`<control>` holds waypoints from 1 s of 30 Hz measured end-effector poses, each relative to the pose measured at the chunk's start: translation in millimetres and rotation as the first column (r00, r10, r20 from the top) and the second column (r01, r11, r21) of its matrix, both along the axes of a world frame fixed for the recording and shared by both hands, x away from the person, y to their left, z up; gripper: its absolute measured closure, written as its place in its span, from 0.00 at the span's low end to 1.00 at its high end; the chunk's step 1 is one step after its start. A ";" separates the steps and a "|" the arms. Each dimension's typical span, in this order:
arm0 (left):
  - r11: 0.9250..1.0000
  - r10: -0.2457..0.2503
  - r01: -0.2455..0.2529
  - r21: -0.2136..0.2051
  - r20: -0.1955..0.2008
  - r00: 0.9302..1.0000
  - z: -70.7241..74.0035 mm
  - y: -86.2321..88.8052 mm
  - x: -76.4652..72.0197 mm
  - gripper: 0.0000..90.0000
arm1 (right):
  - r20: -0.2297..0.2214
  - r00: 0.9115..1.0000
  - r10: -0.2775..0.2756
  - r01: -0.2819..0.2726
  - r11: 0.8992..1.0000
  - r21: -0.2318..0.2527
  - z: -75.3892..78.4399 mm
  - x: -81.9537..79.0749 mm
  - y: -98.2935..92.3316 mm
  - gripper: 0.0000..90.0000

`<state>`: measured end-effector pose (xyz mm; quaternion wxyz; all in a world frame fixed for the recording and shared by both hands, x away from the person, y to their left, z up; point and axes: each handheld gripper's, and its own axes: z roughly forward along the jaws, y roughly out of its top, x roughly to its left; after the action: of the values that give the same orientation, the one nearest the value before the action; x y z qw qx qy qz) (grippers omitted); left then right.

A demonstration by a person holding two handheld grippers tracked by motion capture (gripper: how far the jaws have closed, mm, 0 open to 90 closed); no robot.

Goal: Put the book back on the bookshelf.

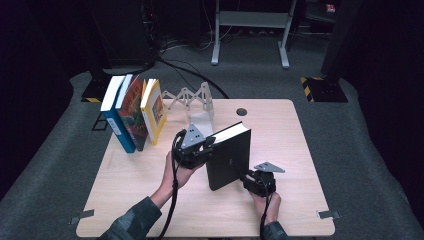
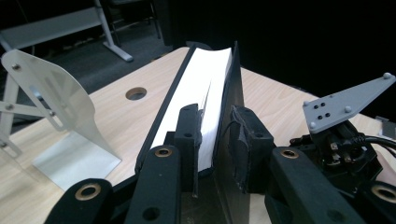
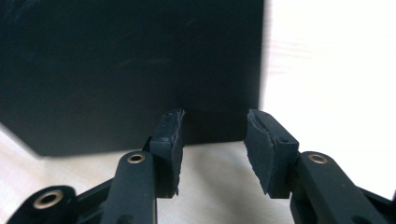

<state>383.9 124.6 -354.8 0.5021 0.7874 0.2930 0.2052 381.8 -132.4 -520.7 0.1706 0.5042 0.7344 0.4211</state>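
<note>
A black hardcover book (image 1: 229, 160) stands upright near the middle of the wooden table (image 1: 300, 150), its white page edge (image 2: 205, 79) facing up. My left gripper (image 1: 210, 145) is shut on the book's top left corner. In the left gripper view the left gripper (image 2: 217, 123) has one pad over the pages and the other on the outer cover. My right gripper (image 1: 246, 177) sits low at the book's right, pointing at the cover. In the right gripper view the right gripper (image 3: 214, 126) has its jaws apart in front of the black cover (image 3: 116, 60), with nothing between them.
Three books (image 1: 132, 112) lean together at the table's back left. A white metal bookend (image 1: 200, 117) with a folding lattice stands behind the black book, close on the left in the left gripper view (image 2: 60, 116). A round cable hole (image 1: 241, 111) lies at the back edge.
</note>
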 end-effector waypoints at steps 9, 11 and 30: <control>1.000 -0.029 0.029 0.001 0.004 1.000 0.3 -1.2 -4.9 0.81 | 0.107 0.991 0.084 -0.097 0.989 0.116 52.3 2.6 -20.8 0.41; 1.000 -0.028 0.028 -0.003 -0.001 1.000 0.6 -1.9 -6.6 0.80 | 0.105 0.989 0.101 -0.114 0.985 0.128 57.3 7.6 -22.6 0.40; 0.998 -0.063 0.064 -0.018 0.044 0.997 9.0 4.0 -15.0 0.52 | 0.107 0.982 0.153 -0.164 0.980 0.109 51.2 11.1 -18.6 0.41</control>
<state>369.0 128.6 -345.8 0.5223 0.7867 0.2587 0.2034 392.9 -151.0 -469.5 0.1423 0.4319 0.7370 0.5001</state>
